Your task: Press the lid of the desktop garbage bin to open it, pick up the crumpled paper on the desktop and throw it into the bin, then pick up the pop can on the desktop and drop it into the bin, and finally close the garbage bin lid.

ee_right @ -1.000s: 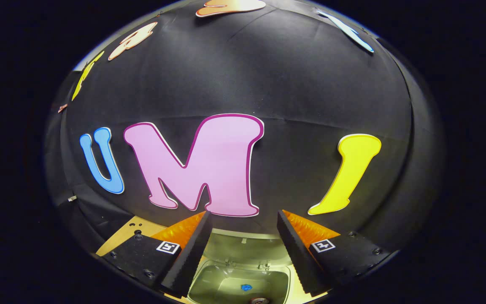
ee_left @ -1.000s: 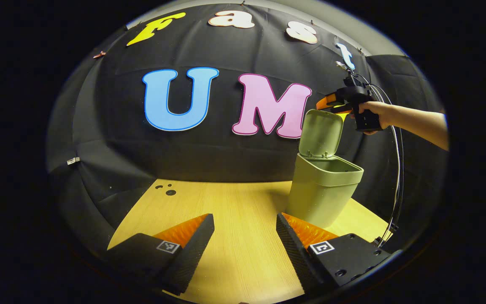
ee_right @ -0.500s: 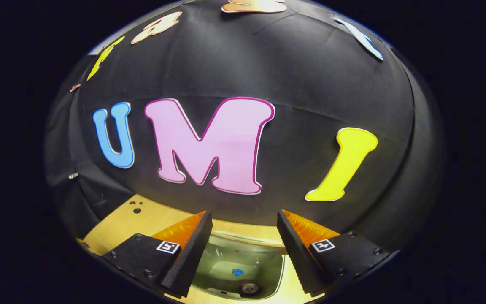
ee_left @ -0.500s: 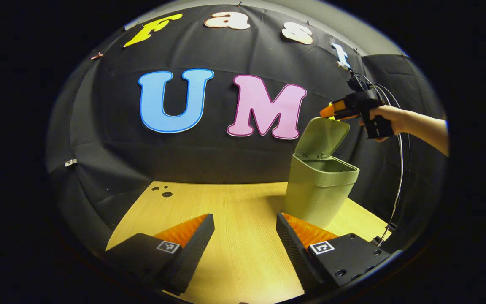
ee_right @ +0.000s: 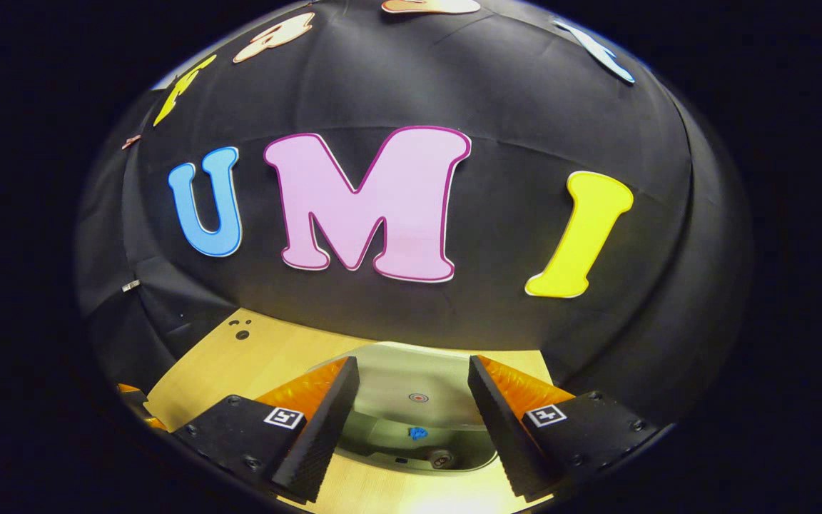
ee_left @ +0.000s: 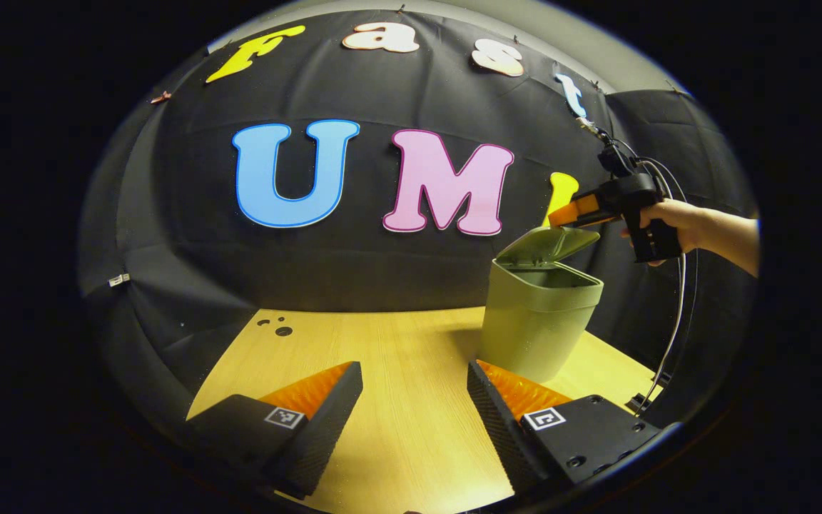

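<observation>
Contents of the bin are hard to make out past its lid, now tipped far lower than a second ago. Bin stands on the table. Right gripper, in a hand, touches the lid, fingers apart, empty. Left gripper hovers low, open, empty.

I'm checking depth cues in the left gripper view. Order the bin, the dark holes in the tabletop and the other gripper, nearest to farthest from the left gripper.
1. Bin, just ahead, right.
2. Dark holes, far left edge.
3. Right gripper, above the lid.
</observation>
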Motion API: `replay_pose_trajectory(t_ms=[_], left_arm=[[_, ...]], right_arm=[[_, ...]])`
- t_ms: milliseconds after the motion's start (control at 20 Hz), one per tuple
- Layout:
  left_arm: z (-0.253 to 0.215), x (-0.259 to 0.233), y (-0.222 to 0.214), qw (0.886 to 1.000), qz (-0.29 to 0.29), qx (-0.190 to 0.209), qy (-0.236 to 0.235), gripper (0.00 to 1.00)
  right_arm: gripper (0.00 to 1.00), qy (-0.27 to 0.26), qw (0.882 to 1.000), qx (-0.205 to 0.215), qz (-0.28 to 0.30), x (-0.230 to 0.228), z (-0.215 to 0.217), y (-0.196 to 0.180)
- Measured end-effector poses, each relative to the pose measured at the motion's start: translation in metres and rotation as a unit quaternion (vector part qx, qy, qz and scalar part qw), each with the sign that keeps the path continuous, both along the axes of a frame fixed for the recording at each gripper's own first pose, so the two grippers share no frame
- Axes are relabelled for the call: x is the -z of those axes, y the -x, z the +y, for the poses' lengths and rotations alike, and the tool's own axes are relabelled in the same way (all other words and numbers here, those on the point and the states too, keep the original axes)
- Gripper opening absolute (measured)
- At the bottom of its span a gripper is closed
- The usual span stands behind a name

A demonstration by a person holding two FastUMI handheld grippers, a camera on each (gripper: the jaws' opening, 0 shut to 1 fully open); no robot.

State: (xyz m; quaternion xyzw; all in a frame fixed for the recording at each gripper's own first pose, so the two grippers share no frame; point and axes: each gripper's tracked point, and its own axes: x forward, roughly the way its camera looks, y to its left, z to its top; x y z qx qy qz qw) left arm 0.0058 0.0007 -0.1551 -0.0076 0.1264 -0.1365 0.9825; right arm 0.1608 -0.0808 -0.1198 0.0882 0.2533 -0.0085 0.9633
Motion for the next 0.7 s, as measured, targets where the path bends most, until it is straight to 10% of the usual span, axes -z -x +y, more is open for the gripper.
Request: replay_pose_trajectory(t_ms=[700], left_arm=[[-0.002,0.004,0.006,1.0,0.003,0.01,0.001,0.96]], right_arm=[[0.97,-0.022,0.998,-0.004,0.057,0.055,0.026,0.048]])
